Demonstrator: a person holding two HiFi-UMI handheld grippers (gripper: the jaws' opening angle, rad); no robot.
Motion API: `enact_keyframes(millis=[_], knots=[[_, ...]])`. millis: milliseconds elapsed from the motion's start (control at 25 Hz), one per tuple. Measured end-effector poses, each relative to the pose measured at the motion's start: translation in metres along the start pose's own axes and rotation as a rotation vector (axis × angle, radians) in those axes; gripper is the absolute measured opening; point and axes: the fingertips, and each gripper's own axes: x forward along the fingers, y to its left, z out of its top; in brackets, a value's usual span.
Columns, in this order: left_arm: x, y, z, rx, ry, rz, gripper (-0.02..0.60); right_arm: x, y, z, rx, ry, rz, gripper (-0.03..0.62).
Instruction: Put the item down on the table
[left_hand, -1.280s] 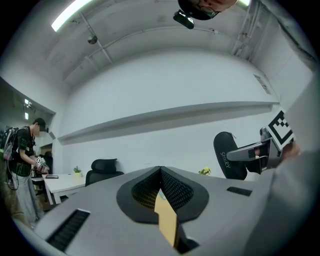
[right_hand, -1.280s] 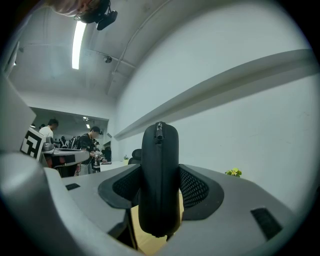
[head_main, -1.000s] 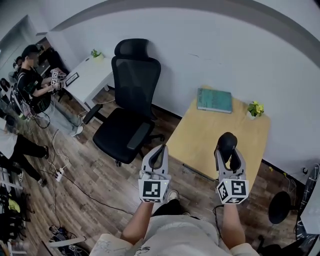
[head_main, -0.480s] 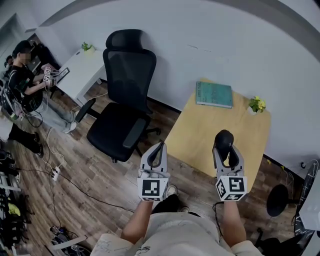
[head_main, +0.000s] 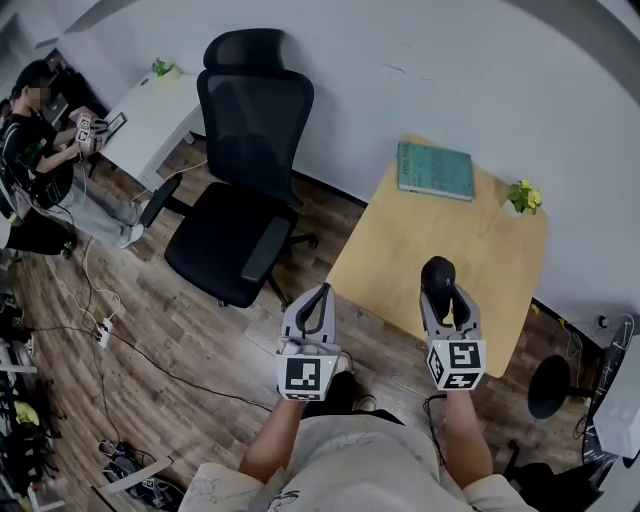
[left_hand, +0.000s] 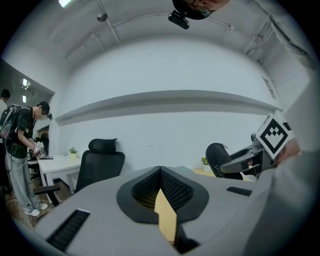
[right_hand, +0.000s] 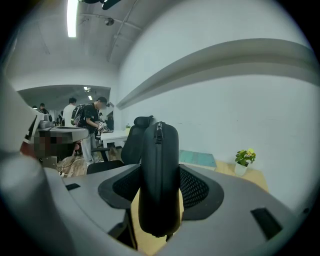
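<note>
A black zippered case (head_main: 437, 274) stands on end between the fingers of my right gripper (head_main: 440, 290), which is shut on it. In the head view the case hangs over the near part of the light wooden table (head_main: 400, 245). The right gripper view shows the case (right_hand: 159, 175) upright between the mesh pads, zipper pull on top. My left gripper (head_main: 318, 296) is held to the left of the table's near corner, over the floor. Its tips meet and nothing is between them (left_hand: 160, 170). In the left gripper view the case (left_hand: 217, 159) shows at the right.
A teal book (head_main: 435, 170) and a small potted plant (head_main: 525, 197) lie at the table's far side by the wall. A black office chair (head_main: 245, 170) stands left of the table. Beyond it are a white desk (head_main: 150, 115) and a seated person (head_main: 40, 130). Cables run across the wooden floor.
Both grippers have sunk lower, the right one bringing the case down closer to the tabletop. The grip on the case is unchanged and the left jaws stay closed.
</note>
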Motion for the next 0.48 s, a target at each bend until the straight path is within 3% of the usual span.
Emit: enact_keyframes(millis=[480], knots=[[0.001,0.016,-0.051,-0.028,0.092,-0.032,0.008,0.044,0.023,-0.075,-0.087,0.271,0.039,0.245]])
